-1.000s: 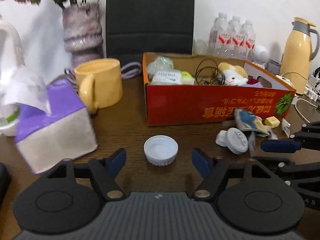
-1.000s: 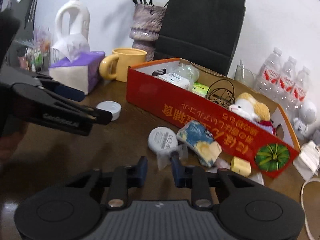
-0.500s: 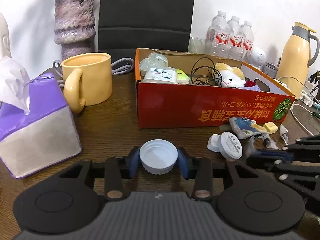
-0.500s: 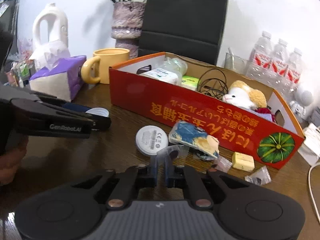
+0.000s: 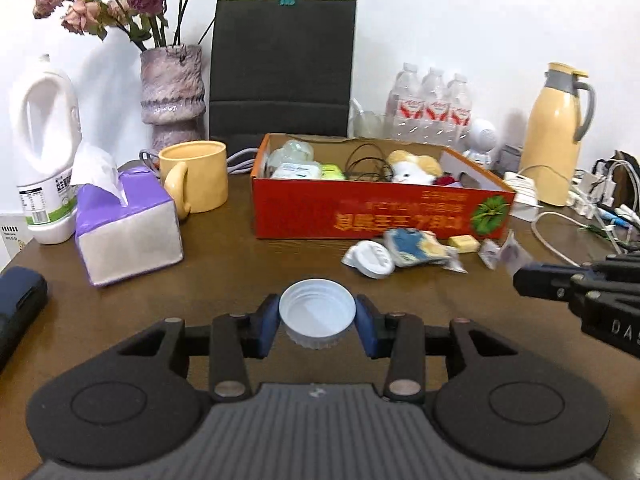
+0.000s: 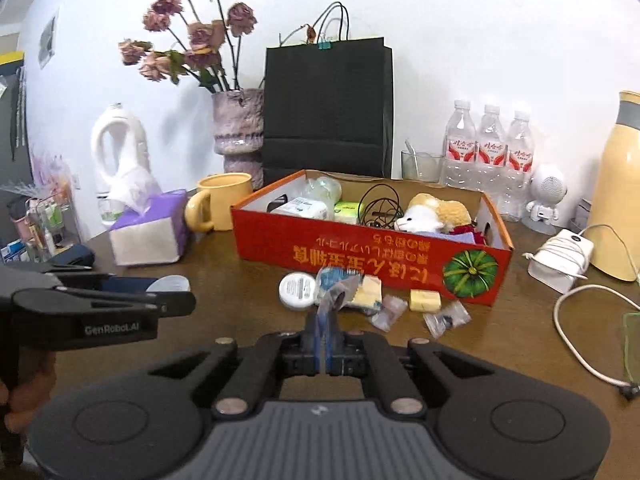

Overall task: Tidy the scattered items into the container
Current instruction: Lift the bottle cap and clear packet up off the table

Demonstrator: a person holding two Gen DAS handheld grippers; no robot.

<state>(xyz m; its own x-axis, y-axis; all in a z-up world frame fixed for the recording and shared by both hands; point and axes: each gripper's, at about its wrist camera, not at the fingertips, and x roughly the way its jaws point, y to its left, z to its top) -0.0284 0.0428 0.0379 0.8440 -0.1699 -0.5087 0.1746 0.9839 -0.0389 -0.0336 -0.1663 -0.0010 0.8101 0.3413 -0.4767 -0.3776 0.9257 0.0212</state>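
we are holding a white jar lid [image 5: 317, 312] between the left tongs [image 5: 317, 322], open side up, gripping it across its width so it stays level. the right tongs [image 6: 324, 320] are clenching a small clear packet [image 6: 335, 294] by one edge, since it is thin and floppy. both are hanging above the bench [image 5: 224, 276], in front of the red cardboard box [image 5: 360, 216], where more scattered bits are waiting beside a round white tin [image 6: 298, 290].

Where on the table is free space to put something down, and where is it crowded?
Bare wood lies between the tissue box and the red box, in front of the yellow mug. The strip before the red box's front wall is crowded: a round white case, a blue-yellow packet, small sachets.
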